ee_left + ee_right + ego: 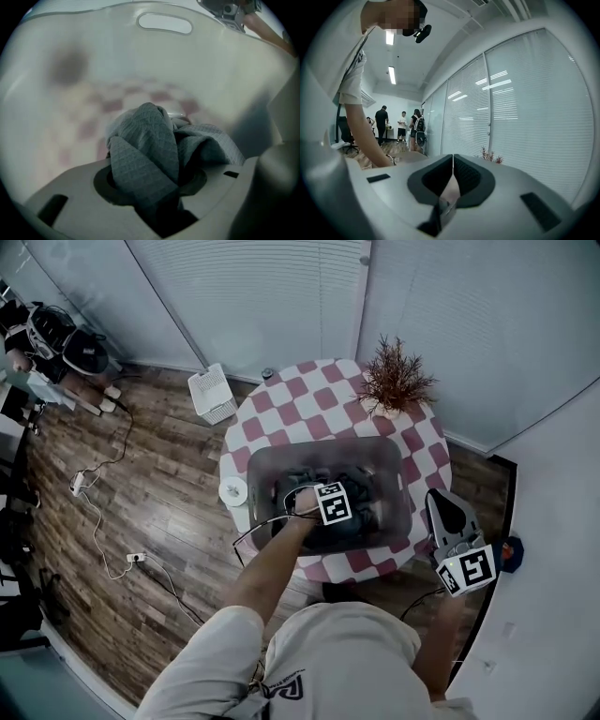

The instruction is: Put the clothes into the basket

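A translucent grey basket (328,444) stands on the round chequered table (309,395), with dark clothes (364,512) lying in it. My left gripper (323,491) reaches down inside the basket, shut on a bunched grey waffle-weave cloth (150,145). In the left gripper view the cloth bulges out from between the jaws of that gripper (154,187), close to the basket's wall (140,61) and its handle slot (164,23). My right gripper (442,501) hangs off the table's right edge, outside the basket. Seen from its own camera, the right gripper (453,164) has its jaws pressed together on nothing and points up at the window blinds.
A potted dry plant (394,381) stands at the table's far side, behind the basket. A small white round object (233,490) sits at the table's left edge. A white crate (212,393) and cables (94,512) lie on the wooden floor. Several people (401,126) stand far off.
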`<state>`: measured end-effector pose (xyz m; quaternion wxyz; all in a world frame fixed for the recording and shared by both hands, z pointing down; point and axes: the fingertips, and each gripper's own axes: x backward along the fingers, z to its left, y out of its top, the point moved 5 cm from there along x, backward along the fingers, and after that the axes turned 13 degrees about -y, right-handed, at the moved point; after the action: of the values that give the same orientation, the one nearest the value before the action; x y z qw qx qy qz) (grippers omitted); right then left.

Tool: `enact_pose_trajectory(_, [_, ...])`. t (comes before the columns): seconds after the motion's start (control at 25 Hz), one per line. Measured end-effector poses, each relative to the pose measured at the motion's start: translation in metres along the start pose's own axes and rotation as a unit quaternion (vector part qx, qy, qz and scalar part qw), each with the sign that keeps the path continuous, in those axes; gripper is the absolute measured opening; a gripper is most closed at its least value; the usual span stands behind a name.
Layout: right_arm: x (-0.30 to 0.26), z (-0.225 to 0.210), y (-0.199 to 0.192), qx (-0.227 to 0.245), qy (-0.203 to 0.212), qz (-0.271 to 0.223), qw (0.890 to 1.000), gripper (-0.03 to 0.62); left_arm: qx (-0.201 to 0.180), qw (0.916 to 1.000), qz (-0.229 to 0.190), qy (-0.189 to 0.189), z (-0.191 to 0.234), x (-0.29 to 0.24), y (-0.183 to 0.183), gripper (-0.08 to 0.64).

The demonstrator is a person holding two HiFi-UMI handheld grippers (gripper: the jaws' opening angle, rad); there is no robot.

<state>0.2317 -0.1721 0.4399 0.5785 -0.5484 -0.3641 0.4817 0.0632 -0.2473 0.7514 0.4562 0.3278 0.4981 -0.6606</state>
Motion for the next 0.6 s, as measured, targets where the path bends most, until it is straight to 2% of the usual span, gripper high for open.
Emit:
enact_pose_trajectory(0.2, [0.000,-0.005,-0.007,-0.009,-0.005,0.006,1.000,0.023,-0.002,1.0000,0.006,0.005,0.005,-0.005,0.002,0.202])
enact_pose_trajectory(0.4, [-0.009,0.008,-0.001,-0.002,0.028,0.004,1.000,0.023,-0.007,0.9999,-0.008,-0.006,0.004,0.000,0.002,0.221])
enact_pose_trajectory(0.48, [-0.011,0.014,0.002,0.004,0.044,0.003,0.999,0.023,-0.009,0.9998,-0.004,-0.018,0.000,0.006,0.003,0.252])
enact_pose_trajectory(0.6, [-0.015,0.021,0.007,0.006,0.061,0.000,0.998,0.023,-0.016,0.9996,0.009,-0.024,-0.006,0.015,0.006,0.346])
